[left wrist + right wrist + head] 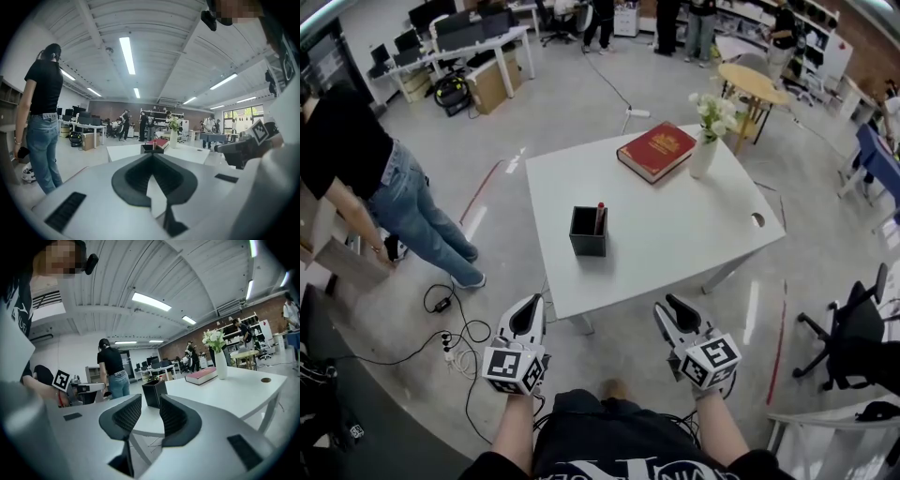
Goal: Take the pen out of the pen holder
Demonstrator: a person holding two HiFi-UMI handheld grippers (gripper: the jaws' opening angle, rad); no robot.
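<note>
A black square pen holder (588, 234) stands on the white table (675, 234), toward its near left part, with a red pen (600, 216) upright in it. Both grippers hang level in front of the table's near edge, short of the holder. In the head view my left gripper (528, 317) is at the lower left with its jaws together and nothing in them. In the left gripper view my left gripper (152, 156) points at the holder (152, 148). My right gripper (680, 317) has a gap between its pads and is empty. In the right gripper view the holder (154, 393) stands beyond my right gripper (150, 402).
A red book (657, 150) and a white vase of flowers (705, 150) stand at the table's far side. A person in a black shirt and jeans (394, 206) stands at the left. Cables (450, 347) lie on the floor, and an office chair (853, 337) is at the right.
</note>
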